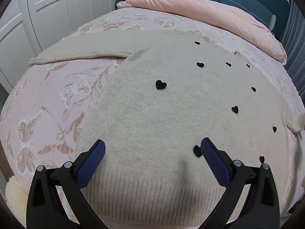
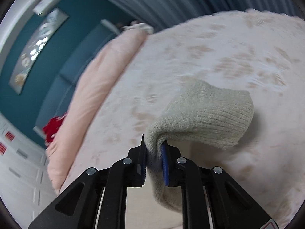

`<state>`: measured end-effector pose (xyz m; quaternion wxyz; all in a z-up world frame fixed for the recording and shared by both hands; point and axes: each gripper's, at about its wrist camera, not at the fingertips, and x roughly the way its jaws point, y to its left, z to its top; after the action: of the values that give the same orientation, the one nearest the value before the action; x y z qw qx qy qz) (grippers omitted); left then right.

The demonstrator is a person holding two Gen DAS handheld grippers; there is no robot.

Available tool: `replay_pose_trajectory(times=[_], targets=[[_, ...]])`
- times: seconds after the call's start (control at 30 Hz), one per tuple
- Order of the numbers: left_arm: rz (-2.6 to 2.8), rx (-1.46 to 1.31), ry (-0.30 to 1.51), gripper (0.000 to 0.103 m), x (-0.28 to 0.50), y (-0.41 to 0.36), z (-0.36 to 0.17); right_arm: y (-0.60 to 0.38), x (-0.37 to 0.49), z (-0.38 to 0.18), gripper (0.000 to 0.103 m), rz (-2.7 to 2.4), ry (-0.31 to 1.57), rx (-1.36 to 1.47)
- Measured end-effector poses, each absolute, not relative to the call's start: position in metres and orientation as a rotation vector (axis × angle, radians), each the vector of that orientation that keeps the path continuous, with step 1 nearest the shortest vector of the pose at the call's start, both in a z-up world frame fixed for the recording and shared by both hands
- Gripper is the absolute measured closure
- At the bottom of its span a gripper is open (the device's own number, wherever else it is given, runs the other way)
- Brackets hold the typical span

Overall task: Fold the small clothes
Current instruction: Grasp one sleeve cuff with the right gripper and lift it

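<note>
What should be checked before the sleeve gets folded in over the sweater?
1. Right claw grips the sleeve cuff: ok, knit is pinched between its pads.
2. Left claw free to pin the body: ok, wide open over the sweater, holding nothing.
3. Sweater body lying flat on the bedspread: ok in the left wrist view, apart from one small pucker near the ribbed hem.
4. Other sleeve laid out: ok, stretched flat to the side.
5. Cuff clear of the bed: cannot tell, the right view is blurred.
</note>
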<state>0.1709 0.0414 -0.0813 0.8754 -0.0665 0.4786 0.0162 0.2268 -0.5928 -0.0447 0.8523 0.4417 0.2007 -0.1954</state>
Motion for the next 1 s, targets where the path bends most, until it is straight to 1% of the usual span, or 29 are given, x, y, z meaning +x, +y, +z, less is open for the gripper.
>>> replay_pose_trajectory(times=[0.1,0.17,0.2,0.27,0.33,0.4,0.43,0.5,0.53,0.57,0.73,0.77,0.83,0.87,0.9,0.93,0.97,1.0], targets=[[0.019,-0.190,0.974,0.005,0.178,0.047,-0.073,-0.499,0.275,0.021,0.089,-0.083,0.394,0.775],[0.009,-0.222,0.954,0.005,0.184,0.050,-0.066,-0.423,0.302,0.047,0.088,0.127,0.414,0.678],[0.007,-0.239,0.942,0.005,0.188,0.052,-0.062,-0.387,0.314,0.051,0.087,0.213,0.444,0.648],[-0.004,-0.275,0.924,0.005,0.197,0.056,-0.055,-0.315,0.336,0.039,0.080,0.343,0.537,0.590],[-0.031,-0.325,0.923,0.005,0.209,0.059,-0.050,-0.255,0.353,0.007,0.072,0.400,0.665,0.522],[-0.074,-0.380,0.933,0.005,0.225,0.061,-0.048,-0.223,0.355,-0.026,0.072,0.401,0.761,0.501],[-0.095,-0.406,0.939,0.005,0.234,0.061,-0.048,-0.218,0.349,-0.039,0.072,0.398,0.784,0.516],[-0.128,-0.475,0.953,0.005,0.258,0.064,-0.052,-0.223,0.327,-0.057,0.066,0.361,0.798,0.572],[-0.145,-0.517,0.964,0.005,0.271,0.064,-0.055,-0.236,0.313,-0.065,0.056,0.333,0.797,0.600],[-0.154,-0.560,0.983,0.005,0.285,0.063,-0.061,-0.250,0.302,-0.073,0.049,0.290,0.793,0.635],[-0.150,-0.684,1.086,0.005,0.359,0.040,-0.104,-0.336,0.259,-0.108,0.048,0.058,0.788,0.789],[-0.143,-0.716,1.114,0.005,0.370,0.036,-0.117,-0.353,0.256,-0.114,0.046,0.019,0.787,0.830],[-0.081,-0.763,1.146,0.006,0.378,0.033,-0.134,-0.379,0.254,-0.126,0.047,-0.037,0.793,0.907],[-0.054,-0.768,1.124,0.009,0.379,0.031,-0.133,-0.387,0.255,-0.131,0.047,-0.047,0.789,0.934],[-0.045,-0.753,1.108,0.016,0.380,0.029,-0.130,-0.391,0.258,-0.134,0.048,-0.050,0.779,0.946],[-0.068,-0.735,1.094,0.048,0.383,0.025,-0.125,-0.394,0.263,-0.134,0.048,-0.066,0.770,0.941],[-0.098,-0.704,1.096,0.085,0.389,0.020,-0.121,-0.393,0.268,-0.133,0.052,-0.081,0.760,0.932],[-0.150,-0.700,1.093,0.097,0.395,0.016,-0.116,-0.393,0.275,-0.130,0.062,-0.081,0.745,0.928]])
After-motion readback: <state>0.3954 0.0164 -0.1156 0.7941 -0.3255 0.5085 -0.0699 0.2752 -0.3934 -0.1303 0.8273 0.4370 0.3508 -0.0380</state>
